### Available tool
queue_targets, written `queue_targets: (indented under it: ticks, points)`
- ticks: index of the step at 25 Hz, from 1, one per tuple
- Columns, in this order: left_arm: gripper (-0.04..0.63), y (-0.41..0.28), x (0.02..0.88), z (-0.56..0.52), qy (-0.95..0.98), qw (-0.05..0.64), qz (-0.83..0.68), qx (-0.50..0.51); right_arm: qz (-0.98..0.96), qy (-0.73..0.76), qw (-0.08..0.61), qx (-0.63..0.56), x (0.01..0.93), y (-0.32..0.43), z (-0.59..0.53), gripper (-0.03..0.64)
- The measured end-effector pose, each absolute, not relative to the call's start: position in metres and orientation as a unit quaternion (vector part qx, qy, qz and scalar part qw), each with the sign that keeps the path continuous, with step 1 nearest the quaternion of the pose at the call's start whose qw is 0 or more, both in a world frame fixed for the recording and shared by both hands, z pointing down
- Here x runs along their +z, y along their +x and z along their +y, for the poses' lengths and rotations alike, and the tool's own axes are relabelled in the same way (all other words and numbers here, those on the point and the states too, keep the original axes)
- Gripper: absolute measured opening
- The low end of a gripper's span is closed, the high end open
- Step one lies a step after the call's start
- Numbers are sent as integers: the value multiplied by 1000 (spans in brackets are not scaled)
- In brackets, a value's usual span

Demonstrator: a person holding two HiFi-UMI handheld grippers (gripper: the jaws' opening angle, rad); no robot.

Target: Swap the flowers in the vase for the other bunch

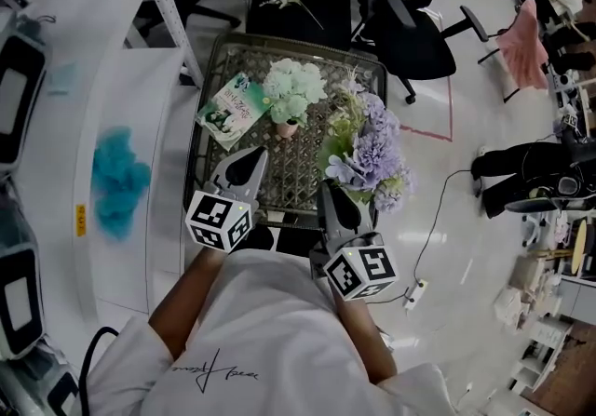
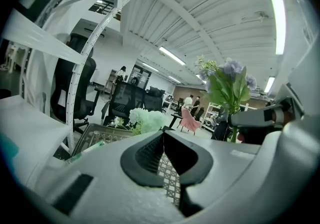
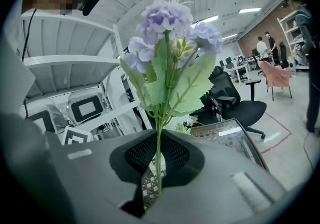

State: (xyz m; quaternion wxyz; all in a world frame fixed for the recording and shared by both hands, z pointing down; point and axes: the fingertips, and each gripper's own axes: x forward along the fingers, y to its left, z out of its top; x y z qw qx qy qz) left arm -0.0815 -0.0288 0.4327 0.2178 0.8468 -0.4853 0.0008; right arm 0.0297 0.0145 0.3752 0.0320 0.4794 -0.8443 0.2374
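1. found right gripper [image 3: 157, 164] closed on the thin green stems [image 3: 159, 135] of the purple bunch [image 3: 167, 42]. held low on the stems, with the bunch standing upright above the jaws in the centre of the right gripper view.
2. found left gripper [image 2: 163, 140] with jaws together and nothing between them. seen at lower centre-left of the head view [image 1: 251, 163], over the near edge of the mesh table [image 1: 296, 167].
3. located the purple bunch at centre-right of the head view [image 1: 372, 149], just beside the right gripper [image 1: 331, 193] and clear of the vase [image 1: 286, 128].
4. located the pale green bunch [image 1: 294, 88] in the small vase at upper centre of the table, with a packet [image 1: 233, 109] just to its left. judged the swap as not yet done.
5. judged both bunches light, springy and top-heavy. expected thin stems to twist or slide in a loose grip and to kink under a hard one.
6. recommended taking the pale green bunch low on its stems, just above the vase rim, and lifting straight up.
7. judged the vase small, light and easily tipped, possibly breakable. advised steadying it if the stems drag on the way out.
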Motion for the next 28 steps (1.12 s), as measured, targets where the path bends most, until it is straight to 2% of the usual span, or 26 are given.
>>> queue_targets:
  ticks: [12, 28]
  points:
    - [23, -79, 466, -64, 852, 204, -481, 35, -863, 453, 28, 221, 368, 22, -37, 31]
    - [60, -57, 518, -105, 856, 246, -449, 66, -829, 512, 22, 222, 368, 72, -72, 31]
